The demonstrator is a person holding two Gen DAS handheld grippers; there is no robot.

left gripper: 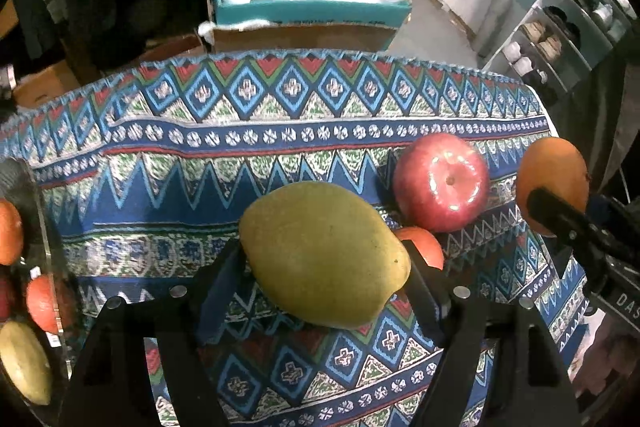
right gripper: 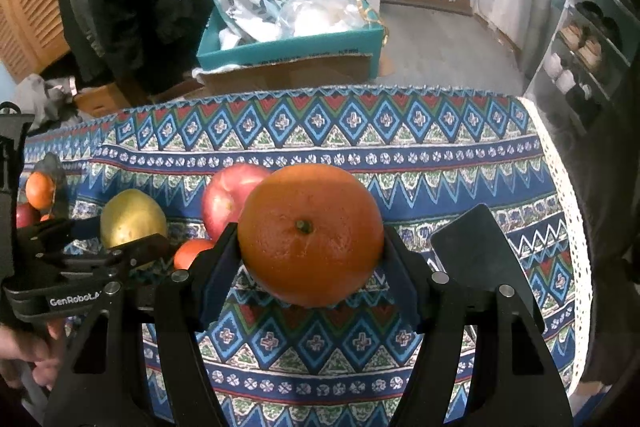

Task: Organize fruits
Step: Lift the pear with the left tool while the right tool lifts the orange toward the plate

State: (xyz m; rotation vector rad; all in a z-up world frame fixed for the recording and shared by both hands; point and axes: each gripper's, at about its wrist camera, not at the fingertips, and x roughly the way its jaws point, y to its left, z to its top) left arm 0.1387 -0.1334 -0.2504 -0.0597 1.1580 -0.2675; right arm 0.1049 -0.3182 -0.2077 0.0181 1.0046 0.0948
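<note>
A yellow-green mango [left gripper: 324, 251] sits between the fingers of my left gripper [left gripper: 324, 257], and both pads touch its sides. It hangs low over the patterned cloth [left gripper: 280, 139]. My right gripper [right gripper: 310, 251] is shut on a large orange [right gripper: 310, 235], stem end up; in the left wrist view this orange [left gripper: 552, 171] is at the right edge. A red apple [left gripper: 440, 183] and a small orange fruit [left gripper: 424, 247] lie on the cloth between the two grippers. The right wrist view shows the apple [right gripper: 228, 199] behind the orange and the mango [right gripper: 132, 219] to its left.
A clear container [left gripper: 48, 255] at the left edge holds several fruits, orange, red and yellow. A black flat piece [right gripper: 476, 255] lies right of the right gripper. Beyond the table's far edge stand a teal box [left gripper: 312, 11] and a shoe rack [left gripper: 560, 39]. A hand [right gripper: 24, 351] shows bottom left.
</note>
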